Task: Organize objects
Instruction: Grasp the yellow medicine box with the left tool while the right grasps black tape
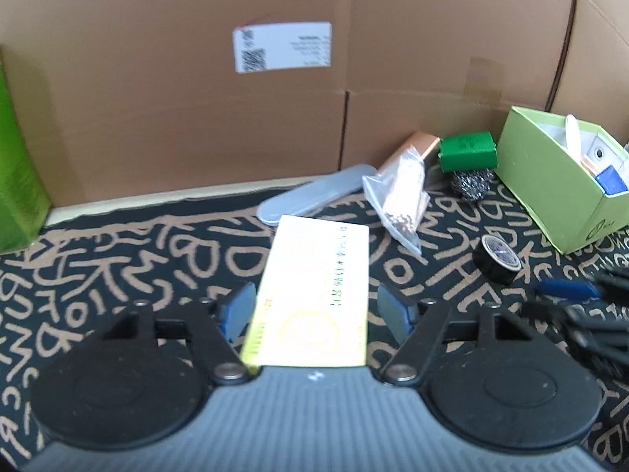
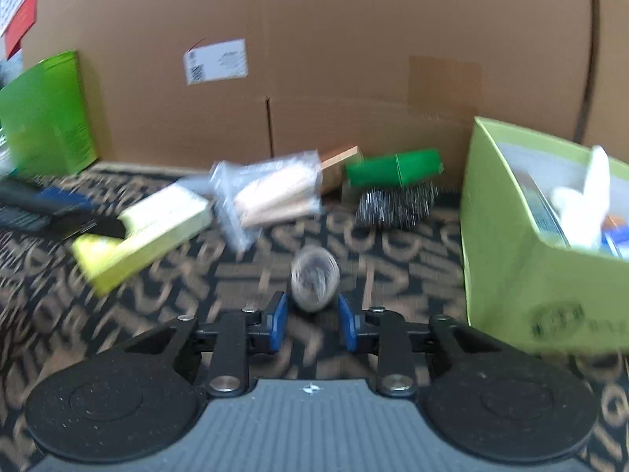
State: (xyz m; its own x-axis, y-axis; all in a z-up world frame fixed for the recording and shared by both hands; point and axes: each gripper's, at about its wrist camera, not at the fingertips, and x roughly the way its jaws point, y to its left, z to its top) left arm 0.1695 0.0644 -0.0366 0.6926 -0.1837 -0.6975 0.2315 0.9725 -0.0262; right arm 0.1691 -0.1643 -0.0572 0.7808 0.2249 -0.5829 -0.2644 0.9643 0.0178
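Observation:
A pale yellow flat box [image 1: 318, 287] lies on the patterned cloth between the fingers of my left gripper [image 1: 316, 308]. Those jaws stand wide, and the right pad is clear of the box's edge. The same box [image 2: 145, 232] shows blurred in the right wrist view. A small black tape roll [image 2: 314, 275] sits at the fingertips of my right gripper [image 2: 311, 314]. Its blue pads flank the roll's near edge with a narrow gap and no visible press. From the left wrist the roll [image 1: 497, 259] rests on the cloth just left of the blurred right gripper [image 1: 570, 299].
An open light-green box [image 1: 550, 192] of small items stands at the right. Along the cardboard wall [image 1: 196, 98] lie a grey case [image 1: 310, 196], a clear bag of wooden bits [image 1: 401, 200], a small green box [image 1: 468, 151] and a steel scourer [image 1: 471, 183]. A green carton [image 1: 15, 173] stands far left.

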